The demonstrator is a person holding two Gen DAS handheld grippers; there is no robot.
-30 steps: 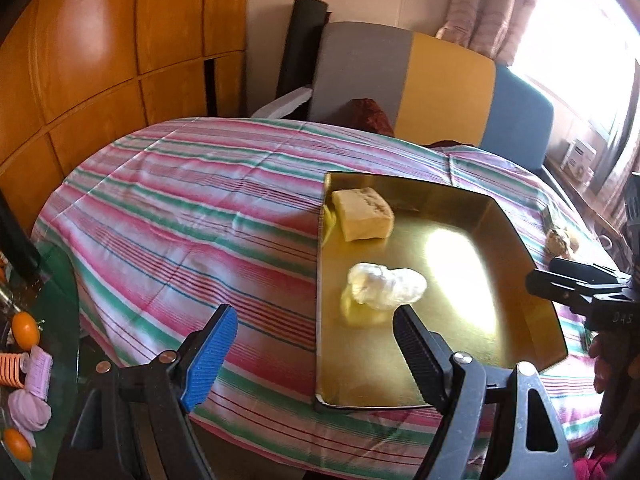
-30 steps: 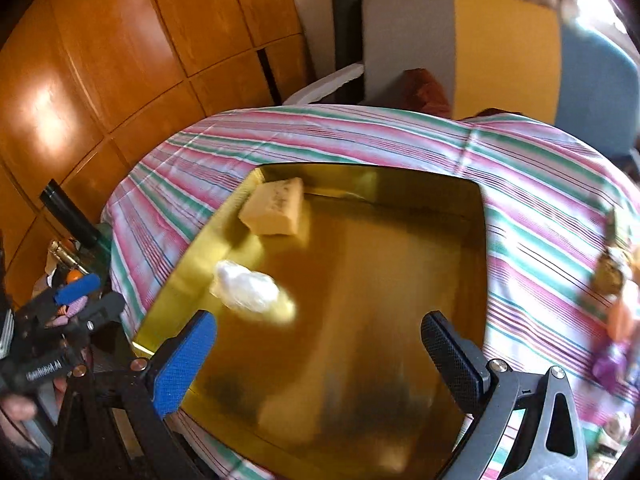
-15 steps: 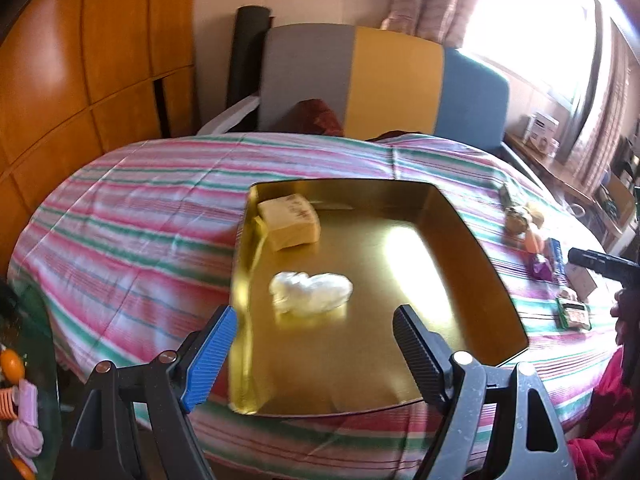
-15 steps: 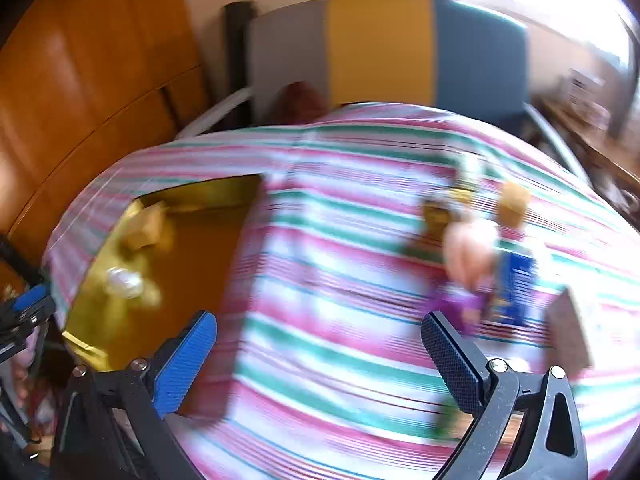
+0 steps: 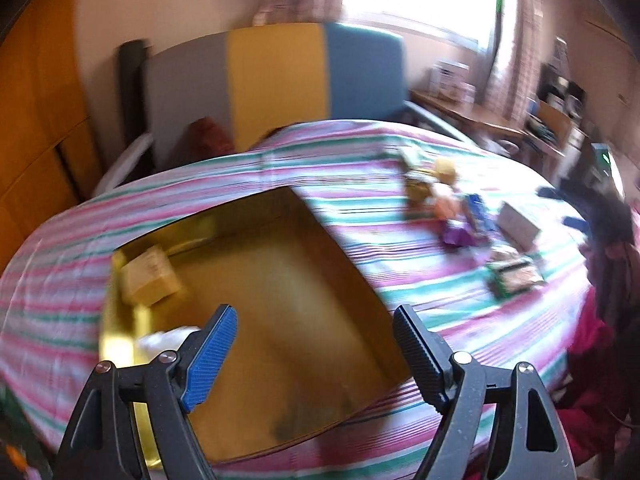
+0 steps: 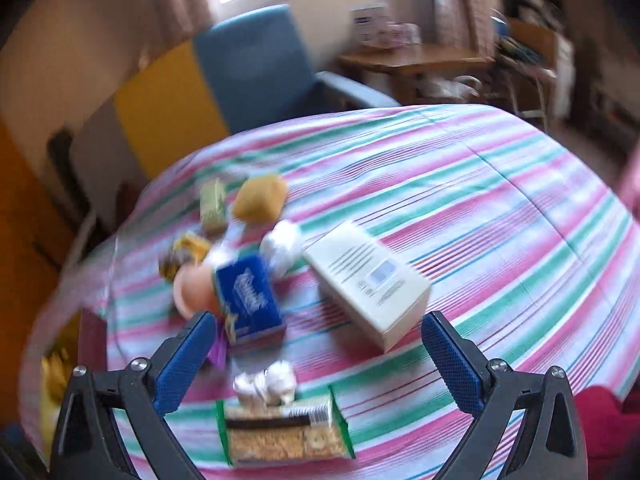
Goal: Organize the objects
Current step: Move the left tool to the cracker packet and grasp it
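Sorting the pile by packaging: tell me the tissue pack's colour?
Blue, with white lettering; the tissue pack shows best in the right wrist view.

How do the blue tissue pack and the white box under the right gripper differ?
The blue tissue pack is deep blue with white lettering; the white box is pale with fine grey print. The box is clearly larger. The pack touches an orange item at its left; the box lies clear on its right. Both lie flat on the striped tablecloth.

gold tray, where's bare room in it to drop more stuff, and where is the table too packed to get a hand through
The gold tray is bare across its middle and right side; only the tan block and a white wad sit along its left edge. The striped cloth right of the white box is open. It is crowded around the blue packet.
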